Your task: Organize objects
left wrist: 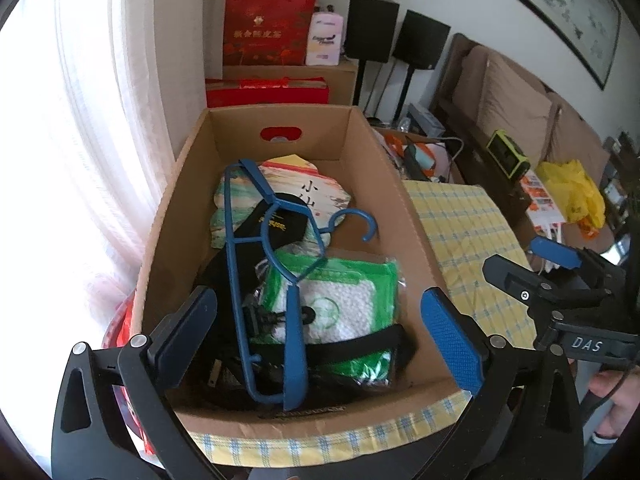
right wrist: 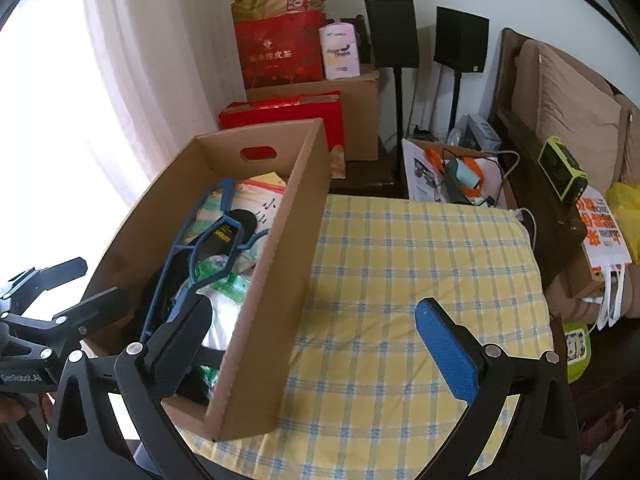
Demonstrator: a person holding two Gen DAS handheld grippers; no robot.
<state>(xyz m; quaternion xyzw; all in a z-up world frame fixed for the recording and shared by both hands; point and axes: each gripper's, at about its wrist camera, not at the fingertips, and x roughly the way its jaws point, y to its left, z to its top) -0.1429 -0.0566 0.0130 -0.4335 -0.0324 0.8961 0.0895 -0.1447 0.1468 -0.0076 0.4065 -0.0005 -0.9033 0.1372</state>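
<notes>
An open cardboard box [left wrist: 168, 216] stands on a yellow checked cloth [left wrist: 468, 240]. Inside lie a blue plastic hanger [left wrist: 280, 280], a black strap with yellow print [left wrist: 276, 220], a green-edged bag with a white pad [left wrist: 344, 300] and a printed paper fan [left wrist: 304, 188]. My left gripper [left wrist: 320, 332] is open and empty, above the box's near end. My right gripper [right wrist: 316, 344] is open and empty, over the box's right wall [right wrist: 276, 280] and the cloth [right wrist: 400, 280]. The box's contents, hanger included [right wrist: 188, 264], show in the right wrist view too.
Red gift bags [right wrist: 280, 48] and cardboard boxes [right wrist: 360, 112] are stacked behind the box by the curtain. Two black speakers [right wrist: 392, 32] stand on poles. A box of tools and cables [right wrist: 456, 172], a green radio [right wrist: 562, 168], a yellow bag [left wrist: 572, 192] and a sofa are at the right.
</notes>
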